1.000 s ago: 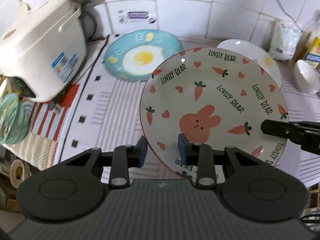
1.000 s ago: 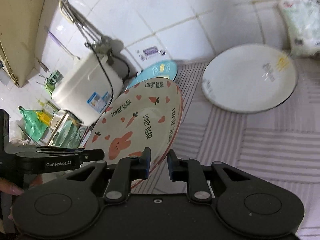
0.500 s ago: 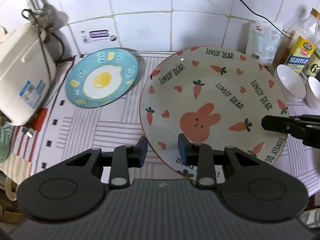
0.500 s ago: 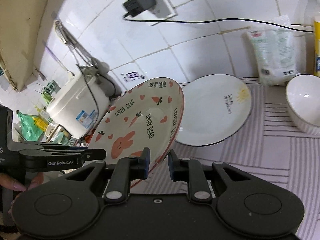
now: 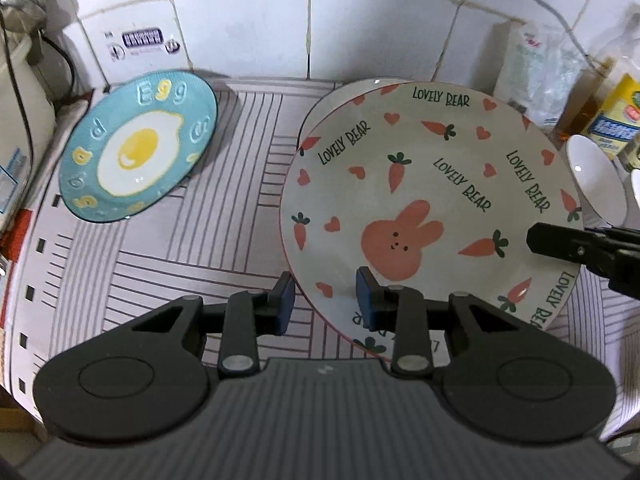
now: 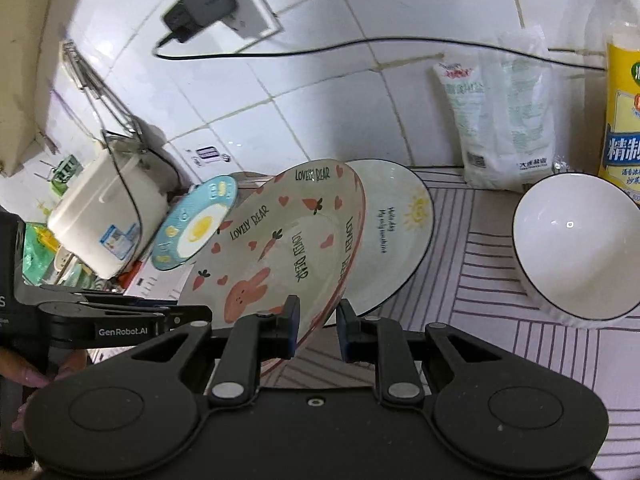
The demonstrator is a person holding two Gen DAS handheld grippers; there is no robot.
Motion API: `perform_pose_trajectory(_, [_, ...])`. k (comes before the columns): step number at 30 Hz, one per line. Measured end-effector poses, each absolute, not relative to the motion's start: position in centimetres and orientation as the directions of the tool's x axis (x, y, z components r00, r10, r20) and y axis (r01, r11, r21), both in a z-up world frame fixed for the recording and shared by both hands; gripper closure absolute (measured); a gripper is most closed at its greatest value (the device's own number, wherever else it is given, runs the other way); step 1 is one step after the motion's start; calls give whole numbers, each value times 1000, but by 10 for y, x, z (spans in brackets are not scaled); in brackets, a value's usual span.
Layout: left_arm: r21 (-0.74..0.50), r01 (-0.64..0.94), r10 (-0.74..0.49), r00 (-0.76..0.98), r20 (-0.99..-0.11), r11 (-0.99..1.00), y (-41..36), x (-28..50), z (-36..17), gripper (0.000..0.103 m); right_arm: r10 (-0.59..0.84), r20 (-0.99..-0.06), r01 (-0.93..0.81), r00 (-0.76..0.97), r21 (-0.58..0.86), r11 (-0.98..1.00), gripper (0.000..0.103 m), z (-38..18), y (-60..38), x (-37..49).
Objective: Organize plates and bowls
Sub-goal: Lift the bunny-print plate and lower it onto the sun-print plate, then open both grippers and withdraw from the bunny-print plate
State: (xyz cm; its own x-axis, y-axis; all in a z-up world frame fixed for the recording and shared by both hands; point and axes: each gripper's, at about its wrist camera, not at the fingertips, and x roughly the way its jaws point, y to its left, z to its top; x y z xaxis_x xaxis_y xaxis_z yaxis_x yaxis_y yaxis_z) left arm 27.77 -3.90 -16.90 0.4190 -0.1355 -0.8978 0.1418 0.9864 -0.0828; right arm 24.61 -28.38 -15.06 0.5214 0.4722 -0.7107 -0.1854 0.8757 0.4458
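A cream rabbit plate (image 5: 432, 200) printed "LOVELY BEAR" is held tilted in the air by both grippers. My left gripper (image 5: 325, 300) is shut on its near rim. My right gripper (image 6: 318, 330) is shut on its other rim, and the plate (image 6: 280, 248) slopes up leftward above a white sun plate (image 6: 394, 236) lying on the striped mat. In the left wrist view only a sliver of the white plate (image 5: 320, 110) shows behind it. A blue egg plate (image 5: 138, 146) lies at the left. A white bowl (image 6: 576, 246) stands at the right.
A white rice cooker (image 6: 104, 216) stands at the far left by the tiled wall. A plastic bag (image 6: 500, 116) and a yellow oil bottle (image 6: 624, 120) stand at the back right. A charger (image 6: 200, 10) and its cable hang on the wall. A second bowl edge (image 5: 635, 192) shows at far right.
Both grippers have carried the rabbit plate to the right and closer to the wall, so that it now hangs over the white sun plate. The grip has not changed.
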Motion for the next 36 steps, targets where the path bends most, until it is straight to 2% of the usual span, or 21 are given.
perform_pose_trajectory(8, [-80, 135, -126, 378, -917, 988, -48, 307, -178, 72, 468, -728, -172, 501, 446, 878, 79, -163, -295, 273])
perform_pose_trajectory(15, [-16, 156, -69, 346, -936, 988, -55, 320, -180, 72, 452, -747, -137, 487, 446, 885, 79, -170, -301, 290])
perform_pose_trajectory(23, [24, 185, -34, 303, -952, 983, -66, 332, -176, 72, 395, -790, -141, 470, 374, 916, 79, -165, -293, 300])
perform_pose_trajectory(24, [14, 203, -51, 312, -949, 979, -70, 332, -173, 83, 386, -793, -143, 471, 363, 921, 79, -165, -292, 302])
perform_pose_trajectory(25, [-44, 226, -112, 298, -948, 973, -74, 332, -170, 85, 378, -797, -146, 471, 352, 925, 79, -164, -292, 303])
perform_pose_trajectory(27, [-137, 217, -190, 246, -951, 967, -82, 335, -165, 84, 377, -799, -158, 468, 345, 925, 79, -164, -289, 305])
perform_pose_trajectory(36, [-84, 180, -133, 278, -951, 980, -90, 335, -171, 84, 376, -805, -104, 459, 372, 922, 81, -172, -284, 308])
